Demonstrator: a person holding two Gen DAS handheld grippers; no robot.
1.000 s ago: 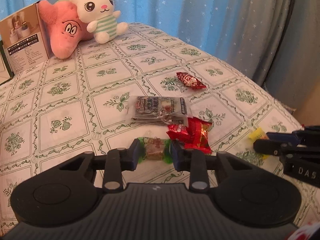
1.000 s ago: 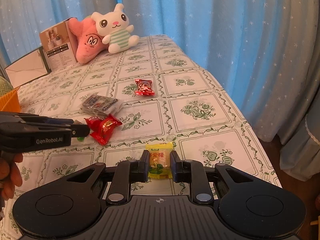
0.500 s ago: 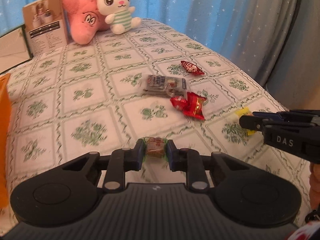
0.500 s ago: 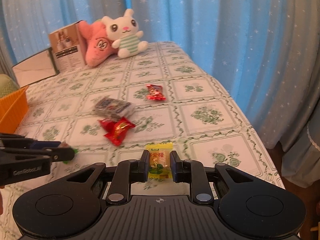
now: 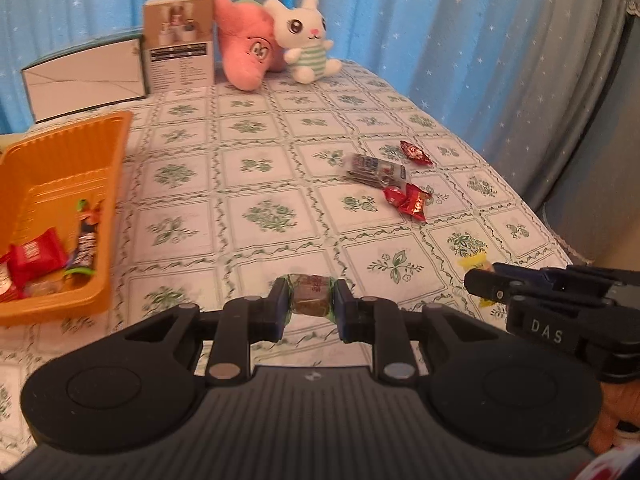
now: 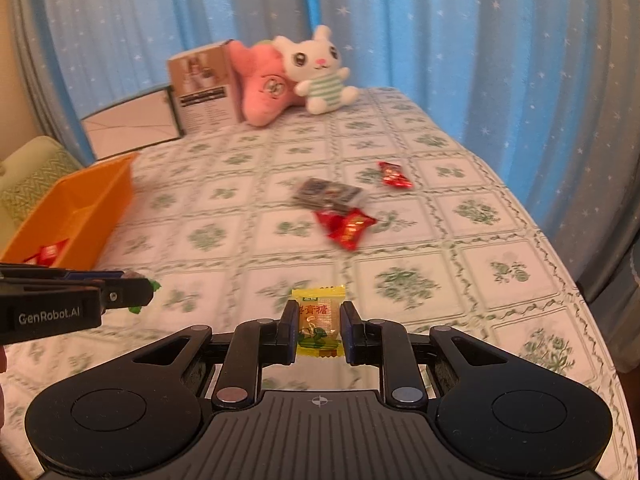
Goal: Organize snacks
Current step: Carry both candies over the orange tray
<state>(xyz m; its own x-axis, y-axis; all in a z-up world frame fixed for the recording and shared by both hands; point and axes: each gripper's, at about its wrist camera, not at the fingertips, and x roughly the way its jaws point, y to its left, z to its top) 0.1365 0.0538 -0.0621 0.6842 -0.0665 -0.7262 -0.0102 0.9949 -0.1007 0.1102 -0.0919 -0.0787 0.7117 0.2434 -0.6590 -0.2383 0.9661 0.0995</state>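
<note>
My left gripper (image 5: 310, 300) is shut on a green-wrapped brown candy (image 5: 311, 295) and holds it above the table. My right gripper (image 6: 319, 322) is shut on a yellow candy packet (image 6: 319, 322), also held above the table. An orange basket (image 5: 108, 168) at the left holds several snacks; it also shows in the right wrist view (image 6: 86, 200). On the tablecloth lie a red packet (image 5: 410, 202), a clear printed packet (image 5: 374, 168) and a small red candy (image 5: 415, 152). The right gripper shows at the right of the left wrist view (image 5: 480, 280).
At the back of the table stand a white bunny plush (image 5: 306, 40), a pink plush (image 5: 244, 48), a brown box (image 5: 178, 40) and a white box (image 5: 86, 72). Blue curtains hang behind. The table edge falls off to the right.
Both grippers have moved left and back with their candies. The orange basket has come into view at the left. The loose snacks now lie farther away to the right.
</note>
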